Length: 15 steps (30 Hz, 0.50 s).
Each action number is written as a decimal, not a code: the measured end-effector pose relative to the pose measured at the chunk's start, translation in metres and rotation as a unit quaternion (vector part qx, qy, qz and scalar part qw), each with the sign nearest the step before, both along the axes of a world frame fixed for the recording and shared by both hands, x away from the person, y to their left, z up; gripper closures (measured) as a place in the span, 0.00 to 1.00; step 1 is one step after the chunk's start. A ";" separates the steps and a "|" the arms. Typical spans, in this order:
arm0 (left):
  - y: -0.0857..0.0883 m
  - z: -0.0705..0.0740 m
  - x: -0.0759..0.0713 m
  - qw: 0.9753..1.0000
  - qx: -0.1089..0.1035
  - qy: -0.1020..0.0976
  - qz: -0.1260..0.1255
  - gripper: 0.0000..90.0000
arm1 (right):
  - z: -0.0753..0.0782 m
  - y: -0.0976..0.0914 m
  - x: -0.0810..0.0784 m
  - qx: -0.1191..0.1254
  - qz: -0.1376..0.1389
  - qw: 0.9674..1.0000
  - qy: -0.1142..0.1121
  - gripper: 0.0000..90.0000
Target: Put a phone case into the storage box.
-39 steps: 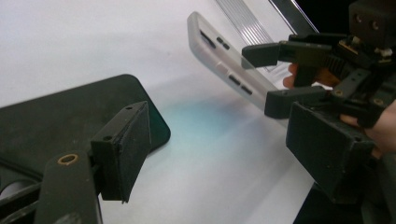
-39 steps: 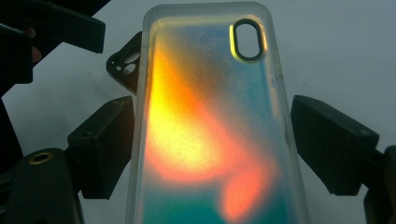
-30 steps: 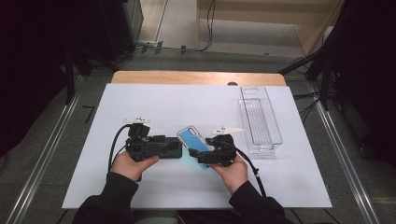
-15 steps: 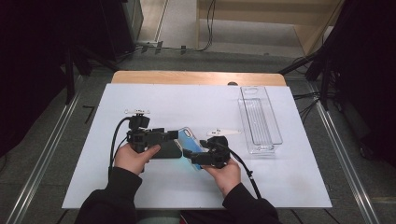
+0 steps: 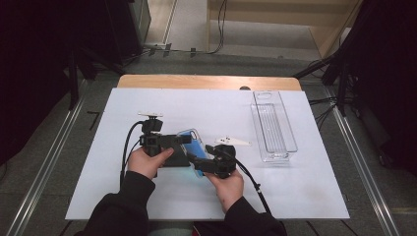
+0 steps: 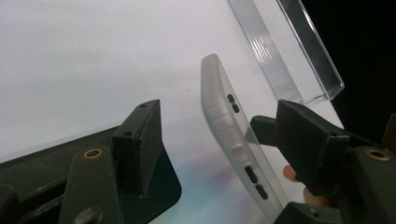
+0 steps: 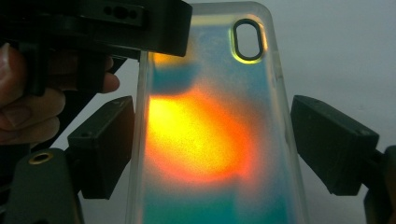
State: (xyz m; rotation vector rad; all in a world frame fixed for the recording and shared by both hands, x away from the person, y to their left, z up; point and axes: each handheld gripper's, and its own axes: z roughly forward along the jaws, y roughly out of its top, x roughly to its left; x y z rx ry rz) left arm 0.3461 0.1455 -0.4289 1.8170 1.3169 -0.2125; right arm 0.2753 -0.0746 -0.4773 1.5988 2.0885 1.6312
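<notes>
Phone case [image 5: 192,147] near the tabletop [image 5: 295,196] front edge, camera end toward the far edge, grasped by right tongs [image 5: 196,160], left tongs [image 5: 184,139] released, closing around it, clear tray [image 5: 273,125] by the right edge

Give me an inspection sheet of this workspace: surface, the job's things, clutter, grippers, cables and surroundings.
Surface: white table top, with a wooden edge at its far side.
Job's things: translucent iridescent phone case, lifted off the surface; clear tray to the right, empty.
Clutter: nothing seen.
Grippers: right gripper is shut on the case's long edges; left gripper has just been closing its jaws around the case, and a gap remains at one pad.
Cables: left cable and right cable trail back toward the person.
Surroundings: floor cables beyond the table; metal rail alongside.
</notes>
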 end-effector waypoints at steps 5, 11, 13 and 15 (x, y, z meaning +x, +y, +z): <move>-0.002 0.004 -0.001 1.000 -0.006 -0.015 0.005 0.61 | 0.002 0.005 -0.003 0.015 -0.015 1.000 -0.008 0.17; -0.001 0.005 -0.001 0.999 -0.037 0.005 0.013 0.81 | 0.005 0.008 -0.003 0.015 -0.016 0.999 -0.024 0.17; -0.001 0.006 -0.001 0.999 -0.035 0.005 0.012 0.83 | 0.004 0.009 -0.002 0.012 -0.014 0.999 -0.028 0.17; -0.002 0.006 -0.001 0.999 -0.039 0.008 0.012 0.85 | 0.005 0.010 -0.002 0.001 -0.011 0.999 -0.029 0.17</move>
